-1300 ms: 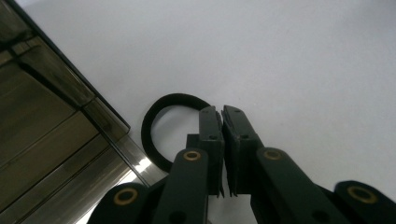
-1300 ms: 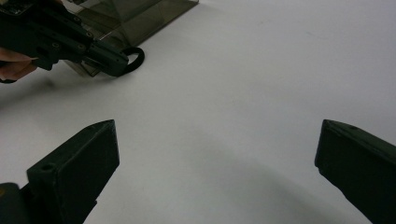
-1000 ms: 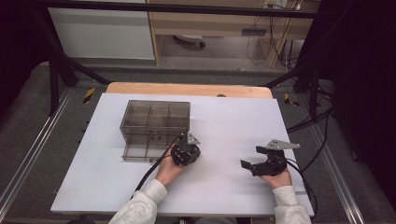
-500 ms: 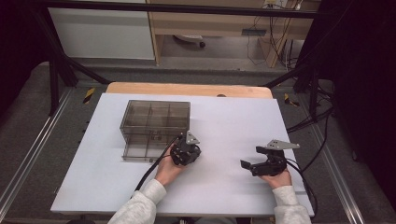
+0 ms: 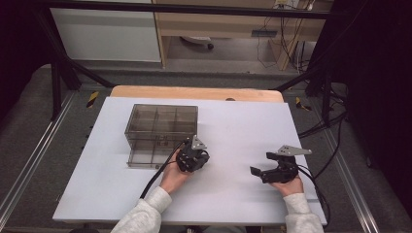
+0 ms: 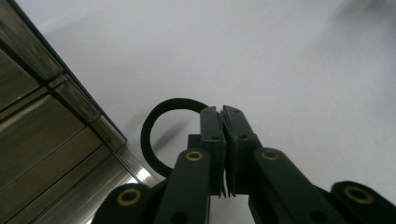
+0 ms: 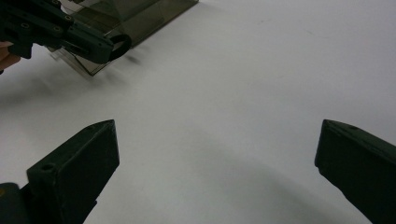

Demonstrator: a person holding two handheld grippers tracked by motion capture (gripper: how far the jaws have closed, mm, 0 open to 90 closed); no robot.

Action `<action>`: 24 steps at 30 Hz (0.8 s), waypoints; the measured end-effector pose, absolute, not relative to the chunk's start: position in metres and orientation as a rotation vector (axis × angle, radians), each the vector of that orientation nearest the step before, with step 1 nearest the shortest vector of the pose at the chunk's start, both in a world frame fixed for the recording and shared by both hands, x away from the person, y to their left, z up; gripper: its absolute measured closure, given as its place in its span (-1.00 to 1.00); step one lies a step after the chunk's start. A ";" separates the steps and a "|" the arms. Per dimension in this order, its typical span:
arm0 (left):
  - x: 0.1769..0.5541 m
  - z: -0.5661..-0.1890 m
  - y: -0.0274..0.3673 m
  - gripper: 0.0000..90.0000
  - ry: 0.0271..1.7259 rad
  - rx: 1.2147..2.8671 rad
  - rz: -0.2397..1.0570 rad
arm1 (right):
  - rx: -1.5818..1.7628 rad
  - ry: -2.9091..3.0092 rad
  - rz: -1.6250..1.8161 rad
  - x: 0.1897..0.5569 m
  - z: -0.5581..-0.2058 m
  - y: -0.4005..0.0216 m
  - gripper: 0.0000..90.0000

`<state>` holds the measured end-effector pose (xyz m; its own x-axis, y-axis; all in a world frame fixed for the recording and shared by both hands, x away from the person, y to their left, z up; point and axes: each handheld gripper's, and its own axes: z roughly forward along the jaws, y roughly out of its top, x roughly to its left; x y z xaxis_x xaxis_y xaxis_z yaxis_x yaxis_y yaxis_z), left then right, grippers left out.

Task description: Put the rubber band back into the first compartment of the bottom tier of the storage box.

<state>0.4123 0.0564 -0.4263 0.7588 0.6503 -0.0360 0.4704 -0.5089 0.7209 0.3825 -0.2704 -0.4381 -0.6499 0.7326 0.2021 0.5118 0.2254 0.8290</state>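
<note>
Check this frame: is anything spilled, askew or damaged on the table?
Nothing stands out. The smoky drawer box sits square on the white table, its bottom drawer pulled out. The left gripper pinches a black ring; nothing is spilled or broken.

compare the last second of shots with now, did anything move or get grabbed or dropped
Nothing visibly changed. The left gripper stays shut on the black ring beside the smoky clear drawer box, its hand in the same spot at the box's near right corner. The right gripper stays open and empty over the white table, and the box has not shifted.
</note>
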 end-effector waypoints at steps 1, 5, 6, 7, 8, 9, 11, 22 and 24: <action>0.412 -0.426 0.057 0.93 0.833 2.203 0.306 | 1.177 2.268 1.392 0.382 -0.438 -0.270 -0.99; 0.411 -0.424 0.057 0.93 0.827 2.197 0.304 | 1.180 2.274 1.389 0.382 -0.438 -0.270 -0.99; 0.410 -0.423 0.058 0.93 0.824 2.199 0.303 | 1.180 2.273 1.389 0.382 -0.438 -0.270 -0.99; 0.410 -0.423 0.058 0.93 0.822 2.196 0.301 | 1.178 2.274 1.389 0.383 -0.438 -0.270 -0.99; 0.410 -0.422 0.058 0.93 0.823 2.192 0.300 | 1.179 2.274 1.389 0.382 -0.438 -0.270 -0.99; 0.410 -0.422 0.058 0.93 0.822 2.192 0.297 | 1.180 2.275 1.389 0.382 -0.438 -0.270 -0.99; 0.409 -0.421 0.058 0.93 0.823 2.193 0.296 | 1.180 2.275 1.389 0.382 -0.438 -0.270 -0.99; 0.406 -0.418 0.058 0.93 0.803 2.195 0.294 | 1.180 2.276 1.387 0.383 -0.439 -0.270 -0.99; 0.405 -0.417 0.059 0.93 0.803 2.195 0.293 | 1.178 2.276 1.386 0.383 -0.439 -0.270 -0.99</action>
<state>0.4052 0.0586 -0.4171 0.7754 0.6300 -0.0436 0.4540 -0.5080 0.7320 0.3827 -0.2699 -0.4386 -0.6513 0.7311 0.2032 0.5163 0.2307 0.8248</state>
